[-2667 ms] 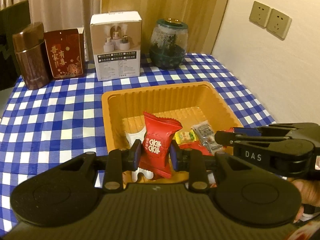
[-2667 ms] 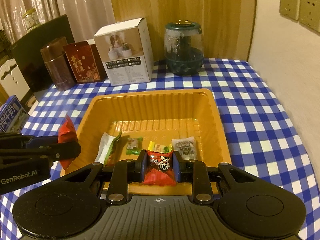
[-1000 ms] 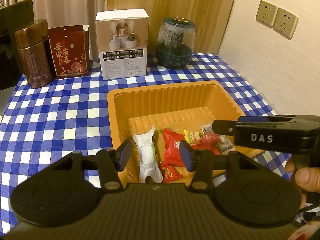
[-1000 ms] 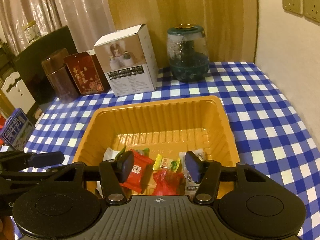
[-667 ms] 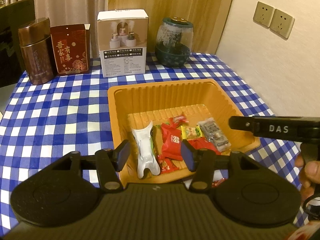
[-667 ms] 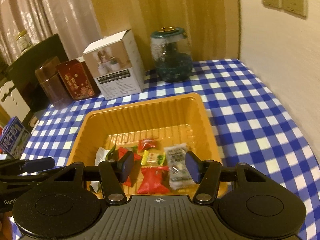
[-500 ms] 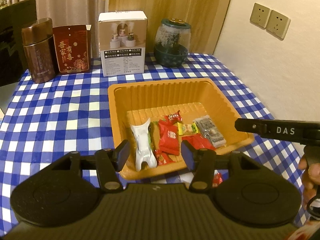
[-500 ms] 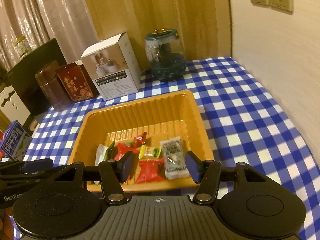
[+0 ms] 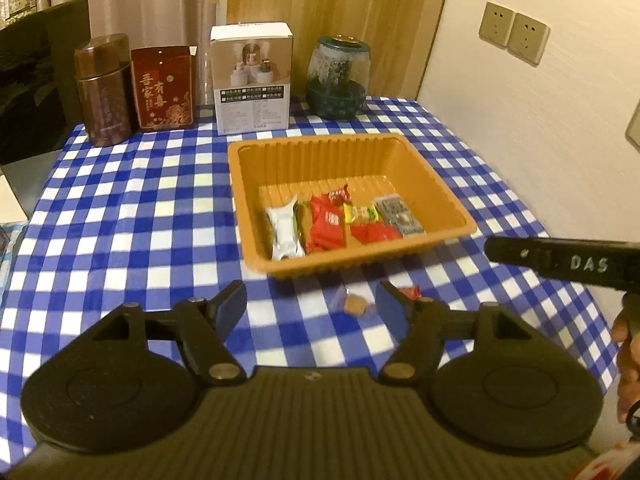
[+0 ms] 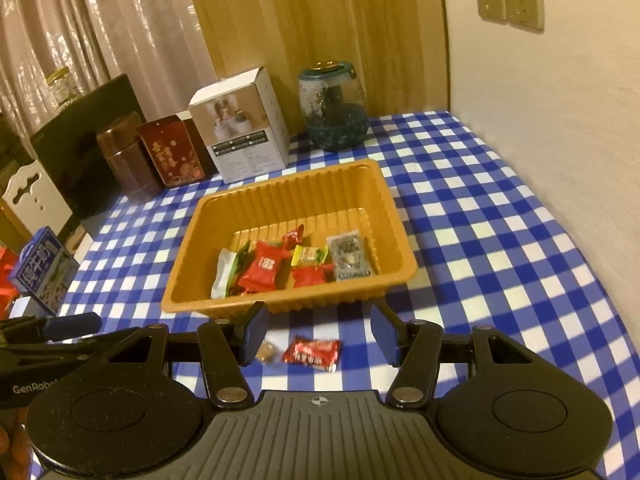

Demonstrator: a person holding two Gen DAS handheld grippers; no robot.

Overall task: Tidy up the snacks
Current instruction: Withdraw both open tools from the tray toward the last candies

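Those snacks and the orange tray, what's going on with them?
A person holding two grippers is sorting snacks into the orange tray, where several packets already lie. The left gripper, its fingers just opened wider, and the right gripper are open and empty. A red packet and a small brown candy wait on the checked tablecloth.

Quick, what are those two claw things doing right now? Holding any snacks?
Left gripper: jaws open, just widened, holding nothing.
Right gripper: jaws open, holding nothing.
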